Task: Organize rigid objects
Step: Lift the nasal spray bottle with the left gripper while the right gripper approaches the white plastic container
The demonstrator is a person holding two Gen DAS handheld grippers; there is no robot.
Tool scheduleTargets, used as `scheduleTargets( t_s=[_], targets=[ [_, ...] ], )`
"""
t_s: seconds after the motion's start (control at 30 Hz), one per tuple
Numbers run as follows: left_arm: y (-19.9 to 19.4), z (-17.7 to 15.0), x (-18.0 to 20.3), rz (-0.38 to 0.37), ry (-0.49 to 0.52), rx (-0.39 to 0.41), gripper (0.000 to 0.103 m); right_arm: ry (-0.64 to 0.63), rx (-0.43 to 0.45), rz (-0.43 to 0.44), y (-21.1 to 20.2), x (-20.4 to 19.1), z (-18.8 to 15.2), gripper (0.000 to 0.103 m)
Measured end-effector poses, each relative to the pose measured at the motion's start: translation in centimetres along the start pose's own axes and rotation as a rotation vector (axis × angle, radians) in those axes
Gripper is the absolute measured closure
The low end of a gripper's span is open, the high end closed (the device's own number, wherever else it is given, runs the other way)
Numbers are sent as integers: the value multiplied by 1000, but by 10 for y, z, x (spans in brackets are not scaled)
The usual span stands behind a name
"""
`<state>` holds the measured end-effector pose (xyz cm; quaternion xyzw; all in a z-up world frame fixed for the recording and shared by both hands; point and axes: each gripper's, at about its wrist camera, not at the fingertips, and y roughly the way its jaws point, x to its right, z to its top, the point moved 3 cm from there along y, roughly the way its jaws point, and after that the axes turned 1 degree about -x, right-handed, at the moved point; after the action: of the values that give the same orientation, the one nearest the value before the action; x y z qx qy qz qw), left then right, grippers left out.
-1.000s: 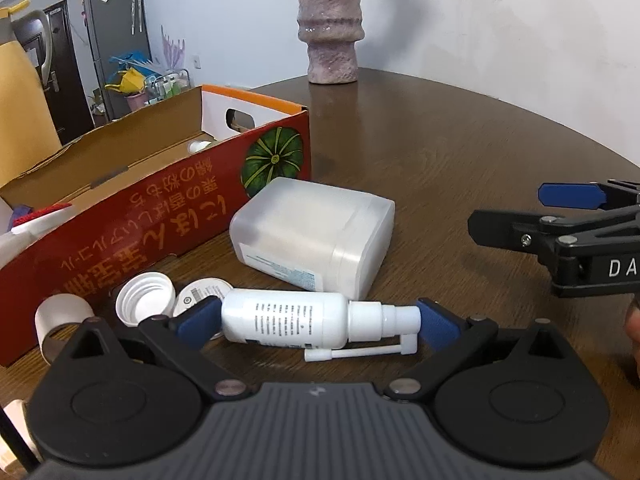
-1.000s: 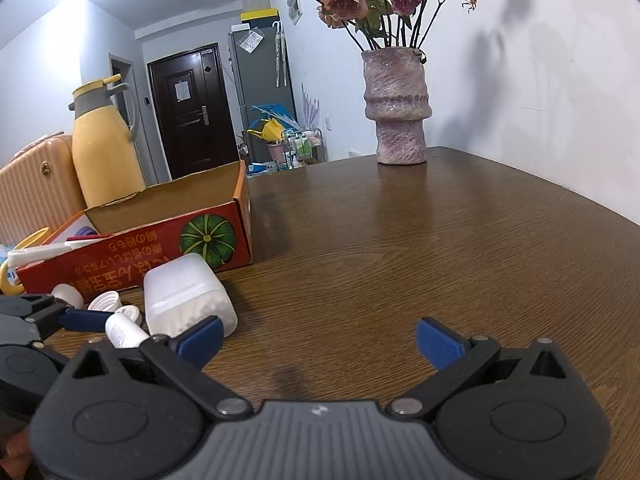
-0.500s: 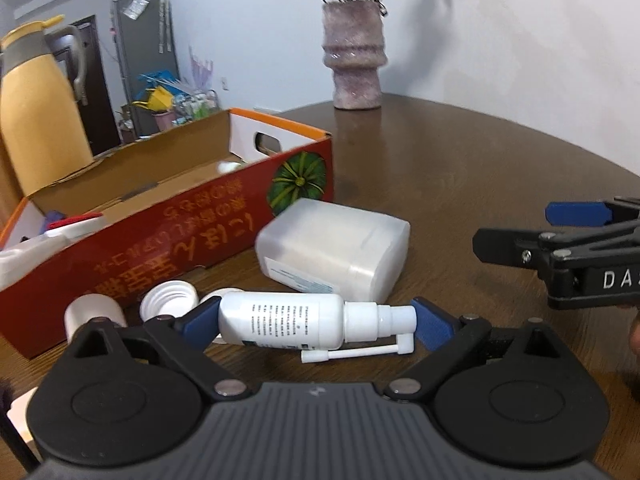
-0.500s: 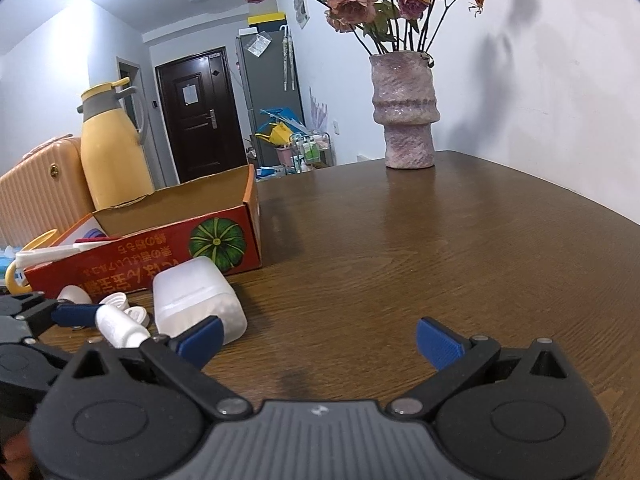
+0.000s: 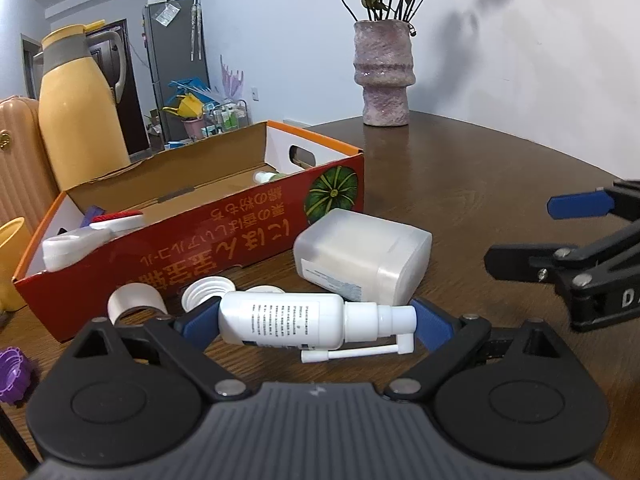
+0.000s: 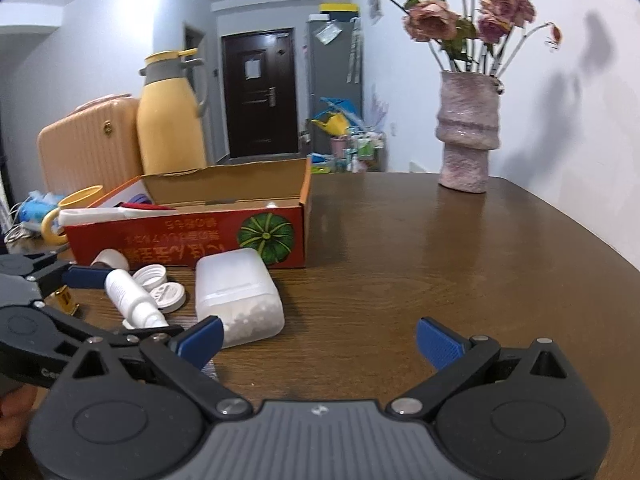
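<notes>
1. We hold a white spray bottle (image 5: 282,322) end to end between the blue pads of the left hand-held gripper (image 5: 316,322), low in the centre of the left wrist frame. It lies crosswise, its thin nozzle arm folded along under it, and looks raised just clear of the table (image 5: 480,184).
2. The right hand-held gripper (image 6: 318,342) stands wide with nothing between its pads, low over bare wood at the bottom of the right wrist frame.
3. We judge the job partly done. The red cardboard box (image 5: 224,240), at centre left, already holds several things: a white container (image 5: 76,244) at its left end, something red and white (image 5: 116,218) beside it, a purple piece behind, and a small white bottle (image 5: 266,177) at the far right end.
4. Left on the table, as far as we can see: a translucent white container (image 5: 360,258) on its side just in front of the box's pumpkin print, 2 white caps (image 6: 154,276) close by, a white roll (image 5: 134,302) against the box front, and a purple ring (image 5: 14,372) at the left edge.
5. The translucent container seems filled with small white pieces, seen through its wall in the right wrist frame.
6. Next, in our view, the spray bottle goes over the box's front wall into its open middle.
</notes>
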<state>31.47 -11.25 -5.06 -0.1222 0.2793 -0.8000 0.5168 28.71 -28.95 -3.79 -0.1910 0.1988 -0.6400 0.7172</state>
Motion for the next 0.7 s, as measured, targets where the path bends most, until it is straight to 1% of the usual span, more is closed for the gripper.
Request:
scheduleTargets(
  t_s=[0.13, 0.23, 0.3, 0.47, 0.7],
  targets=[
    [-2, 0, -2, 18, -3, 4, 4, -55, -14, 34, 1, -2, 7, 0],
    [-3, -1, -4, 31, -8, 6, 4, -92, -44, 58, 5, -2, 10, 0],
    [-5, -2, -5, 37, -11, 8, 4, -114, -61, 58, 9, -4, 13, 0],
    [-10, -4, -10, 63, -22, 14, 4, -139, -86, 66, 15, -7, 17, 0],
    [-23, -7, -27, 111, -66, 37, 4, -157, -102, 92, 23, -22, 19, 0]
  ],
)
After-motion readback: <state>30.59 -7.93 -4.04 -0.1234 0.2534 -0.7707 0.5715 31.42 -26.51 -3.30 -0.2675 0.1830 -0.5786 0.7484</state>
